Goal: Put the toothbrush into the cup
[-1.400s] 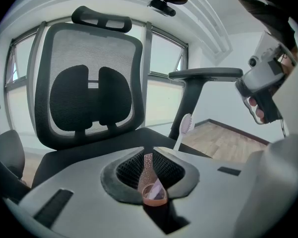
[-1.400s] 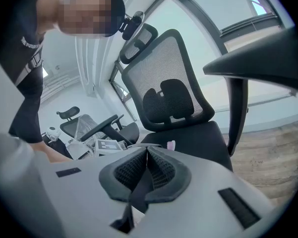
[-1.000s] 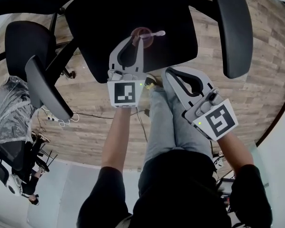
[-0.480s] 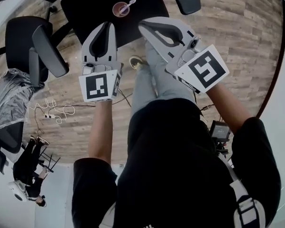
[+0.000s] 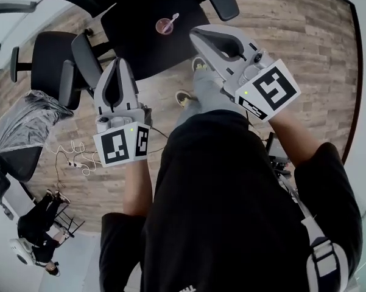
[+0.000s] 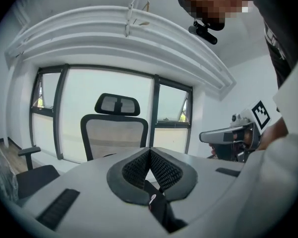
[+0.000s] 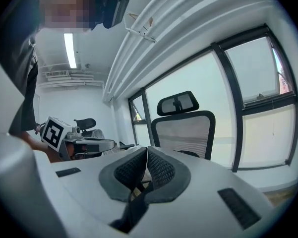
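Observation:
In the head view a small pink cup (image 5: 165,26) stands on the black seat of an office chair (image 5: 137,35), with a white toothbrush (image 5: 173,20) leaning out of it. My left gripper (image 5: 118,62) is held well below and left of the cup, jaws shut on nothing. My right gripper (image 5: 197,33) is to the right of the cup and raised, also shut and empty. In the left gripper view the pads (image 6: 161,170) meet with nothing between them; the right gripper view shows its pads (image 7: 157,168) closed the same way. Neither gripper view shows the cup.
Wood-pattern floor (image 5: 292,35) lies around the chair. A second black chair (image 5: 52,66) and a plastic-wrapped chair (image 5: 18,132) stand at the left, with a white cable (image 5: 76,157) on the floor. Both gripper views face a mesh-backed chair (image 6: 116,128) (image 7: 181,128) before large windows.
Both grippers have drawn back from the cup, the left one down and to the left. The chair with the cup now looks smaller and farther off. The toothbrush stays in the cup.

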Motion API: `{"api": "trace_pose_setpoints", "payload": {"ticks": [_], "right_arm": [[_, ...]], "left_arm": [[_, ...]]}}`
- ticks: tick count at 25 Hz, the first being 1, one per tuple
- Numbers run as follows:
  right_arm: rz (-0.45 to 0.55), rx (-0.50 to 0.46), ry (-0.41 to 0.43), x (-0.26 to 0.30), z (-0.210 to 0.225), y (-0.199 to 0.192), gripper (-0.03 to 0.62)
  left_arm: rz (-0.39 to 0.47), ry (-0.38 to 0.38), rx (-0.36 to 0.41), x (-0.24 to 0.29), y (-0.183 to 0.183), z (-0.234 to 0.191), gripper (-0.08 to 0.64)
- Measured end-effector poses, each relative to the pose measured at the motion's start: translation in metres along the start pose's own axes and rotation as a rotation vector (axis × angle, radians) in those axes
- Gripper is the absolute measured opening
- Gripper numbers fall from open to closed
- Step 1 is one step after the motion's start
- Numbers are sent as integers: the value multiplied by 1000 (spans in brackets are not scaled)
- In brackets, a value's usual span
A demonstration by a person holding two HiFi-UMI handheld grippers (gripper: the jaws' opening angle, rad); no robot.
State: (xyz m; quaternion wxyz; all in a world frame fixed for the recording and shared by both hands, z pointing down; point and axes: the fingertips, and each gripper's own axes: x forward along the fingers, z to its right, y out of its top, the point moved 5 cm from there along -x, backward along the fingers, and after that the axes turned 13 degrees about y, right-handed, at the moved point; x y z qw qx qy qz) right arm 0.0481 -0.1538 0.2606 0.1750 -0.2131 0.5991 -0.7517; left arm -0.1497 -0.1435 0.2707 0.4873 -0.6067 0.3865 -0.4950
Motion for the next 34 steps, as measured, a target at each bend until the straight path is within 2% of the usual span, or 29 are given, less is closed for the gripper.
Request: {"api": "trace_pose_setpoints", "payload": {"ticks": [3, 7, 14, 20, 34], "right_arm": [[30, 7, -22, -12, -19, 15, 20], [34, -44, -52, -19, -40, 29, 20], [37, -93, -61, -23, -75, 32, 19], [52, -87, -60, -22, -83, 38, 20], [46, -113, -61, -11, -92, 39, 20]], "left_arm": [[-6, 2, -25, -32, 12, -1, 21], [-2, -10, -24, -59, 16, -1, 21], [22, -6, -36, -89, 13, -11, 21], [25, 13, -37, -102, 17, -20, 21], [50, -2, -41, -106, 26, -24, 21]]}}
